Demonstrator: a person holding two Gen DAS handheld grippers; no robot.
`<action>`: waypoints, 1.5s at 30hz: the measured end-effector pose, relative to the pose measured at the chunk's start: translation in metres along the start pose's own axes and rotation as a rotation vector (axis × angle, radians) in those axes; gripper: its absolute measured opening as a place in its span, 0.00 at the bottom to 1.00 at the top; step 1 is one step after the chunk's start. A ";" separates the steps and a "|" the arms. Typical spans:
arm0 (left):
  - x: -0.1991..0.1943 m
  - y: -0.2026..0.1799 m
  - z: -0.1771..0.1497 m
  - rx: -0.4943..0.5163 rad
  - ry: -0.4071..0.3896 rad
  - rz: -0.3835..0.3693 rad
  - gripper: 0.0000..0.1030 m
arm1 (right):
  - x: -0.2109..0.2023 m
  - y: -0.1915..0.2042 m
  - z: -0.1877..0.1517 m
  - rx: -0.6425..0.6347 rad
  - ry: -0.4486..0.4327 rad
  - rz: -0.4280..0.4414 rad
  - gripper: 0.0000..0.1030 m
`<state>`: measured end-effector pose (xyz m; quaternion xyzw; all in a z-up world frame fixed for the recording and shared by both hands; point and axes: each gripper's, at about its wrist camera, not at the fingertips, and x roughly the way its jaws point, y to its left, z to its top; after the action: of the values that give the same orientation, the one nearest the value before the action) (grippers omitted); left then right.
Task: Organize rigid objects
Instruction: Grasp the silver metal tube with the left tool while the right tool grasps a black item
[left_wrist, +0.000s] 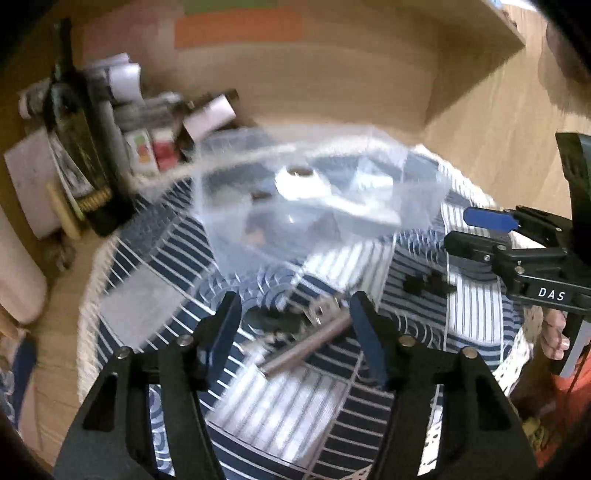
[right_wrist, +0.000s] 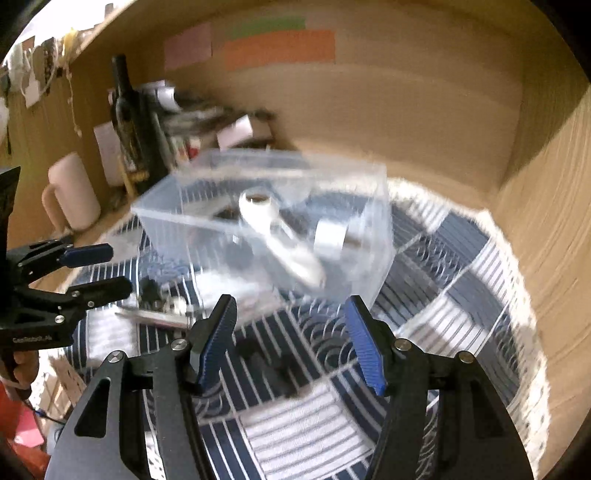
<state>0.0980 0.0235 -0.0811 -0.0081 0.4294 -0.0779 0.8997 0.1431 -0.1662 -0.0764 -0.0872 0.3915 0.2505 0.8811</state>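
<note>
A clear plastic box (left_wrist: 310, 192) (right_wrist: 266, 221) stands on a blue-and-white patterned cloth (left_wrist: 295, 406) (right_wrist: 443, 295), with white parts (left_wrist: 299, 181) (right_wrist: 273, 229) inside it. My left gripper (left_wrist: 295, 328) (right_wrist: 96, 269) is open, low over the cloth, above a metal rod (left_wrist: 306, 347) (right_wrist: 155, 317) and small dark parts (left_wrist: 277, 321). My right gripper (right_wrist: 291, 336) (left_wrist: 465, 229) is open and empty, over a small black part (right_wrist: 273, 365) on the cloth. More black pieces (left_wrist: 424, 284) lie below the right gripper. Both views are motion-blurred.
A dark bottle (left_wrist: 81, 140) (right_wrist: 129, 110), a pale mug (right_wrist: 70, 192) and cluttered small boxes (left_wrist: 147, 118) stand at the back left. Wooden walls (right_wrist: 406, 110) close the back and right side.
</note>
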 end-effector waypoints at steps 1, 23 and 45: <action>0.005 -0.002 -0.004 0.003 0.017 -0.005 0.53 | 0.004 0.000 -0.005 -0.003 0.019 0.003 0.56; 0.033 -0.026 -0.021 0.082 0.124 -0.075 0.25 | 0.036 0.014 -0.027 -0.059 0.144 0.055 0.27; -0.028 -0.006 0.015 -0.001 -0.114 -0.013 0.14 | -0.021 0.009 0.009 -0.022 -0.099 0.010 0.26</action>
<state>0.0911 0.0208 -0.0494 -0.0158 0.3773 -0.0829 0.9222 0.1328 -0.1634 -0.0550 -0.0825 0.3452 0.2631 0.8971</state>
